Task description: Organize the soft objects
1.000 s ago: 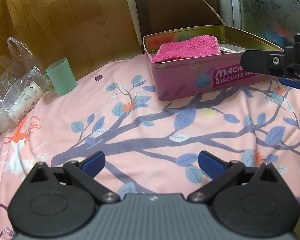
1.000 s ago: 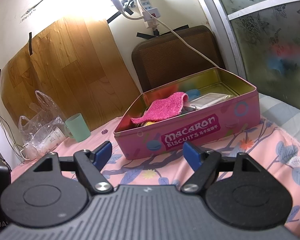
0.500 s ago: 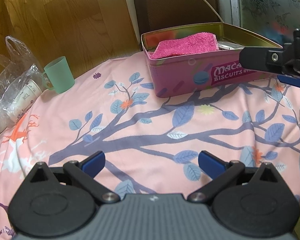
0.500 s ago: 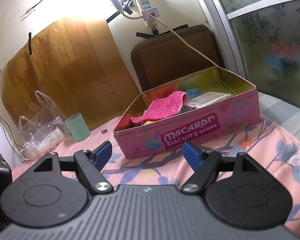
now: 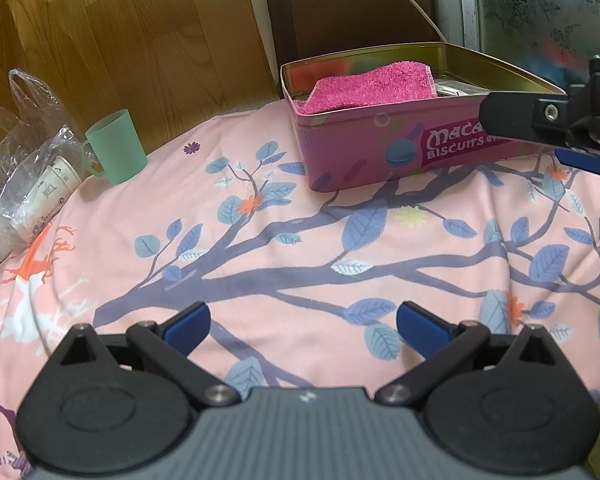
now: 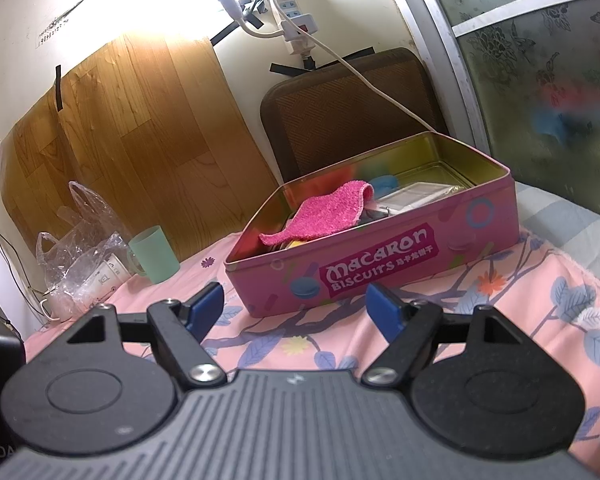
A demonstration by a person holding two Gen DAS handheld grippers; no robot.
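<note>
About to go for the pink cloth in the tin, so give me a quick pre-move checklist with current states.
1. Right gripper open and empty: ok.
2. Left gripper open and empty: ok.
3. Pink cloth exposed on top of the other contents: ok.
4. Macaron tin lidless, flat on the floral sheet: ok.
5. Bare sheet between right gripper and tin: ok.
6. Cloth free of the items beneath it: cannot tell.

One tin (image 6: pixel 380 256), one pink cloth (image 6: pixel 328 216), one green cup (image 6: pixel 154 254), one plastic bag (image 6: pixel 76 248).
</note>
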